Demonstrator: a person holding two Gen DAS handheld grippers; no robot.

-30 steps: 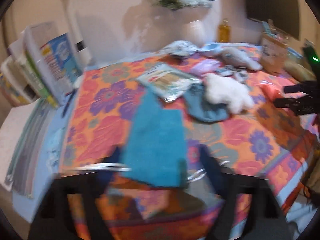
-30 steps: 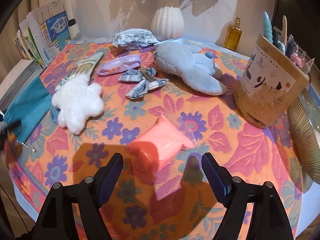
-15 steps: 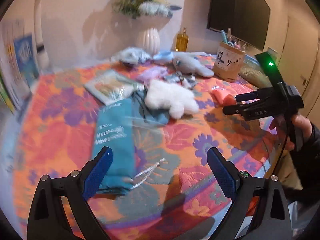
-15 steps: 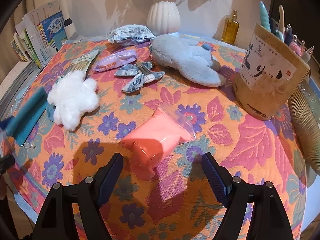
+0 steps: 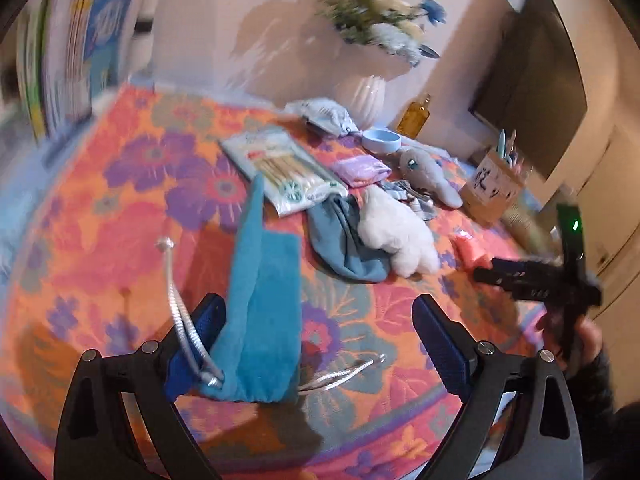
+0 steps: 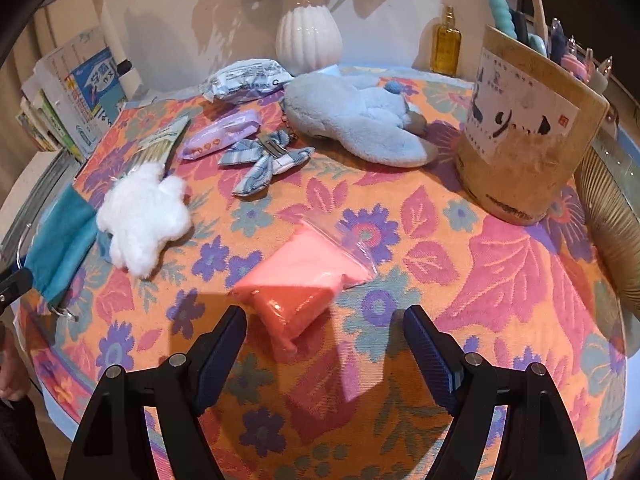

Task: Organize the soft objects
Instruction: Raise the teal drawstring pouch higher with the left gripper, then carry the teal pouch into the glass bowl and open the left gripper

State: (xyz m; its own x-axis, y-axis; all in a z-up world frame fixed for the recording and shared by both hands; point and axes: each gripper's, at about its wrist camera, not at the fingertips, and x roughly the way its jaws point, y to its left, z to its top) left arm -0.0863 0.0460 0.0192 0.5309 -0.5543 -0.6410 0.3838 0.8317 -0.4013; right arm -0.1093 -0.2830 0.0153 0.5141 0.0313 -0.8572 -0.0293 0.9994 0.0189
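Note:
A teal drawstring pouch [image 5: 264, 292] with silver cords lies on the flowered tablecloth, its mouth between the open jaws of my left gripper [image 5: 320, 320], against the left finger; it also shows at the left edge of the right wrist view [image 6: 60, 240]. A white fluffy toy [image 5: 396, 232] [image 6: 144, 212] lies beyond it on a grey-blue cloth [image 5: 344, 240]. A pink soft bag in clear plastic [image 6: 298, 280] lies just ahead of my open right gripper [image 6: 324, 340]. A grey-blue plush [image 6: 360, 120] and a striped fabric bow [image 6: 268, 156] lie farther back.
A cardboard pen holder [image 6: 528, 136] stands at the right. A white vase [image 6: 308, 36], an amber bottle [image 6: 446, 44], a wrapped packet [image 6: 248, 80], a purple packet [image 6: 224, 136] and a pack of sticks [image 5: 284, 168] sit at the back. Books [image 6: 76, 96] stand left.
My left gripper has opened and let the teal pouch down onto the cloth, then swung left over it. My right gripper has edged closer to the pink bag.

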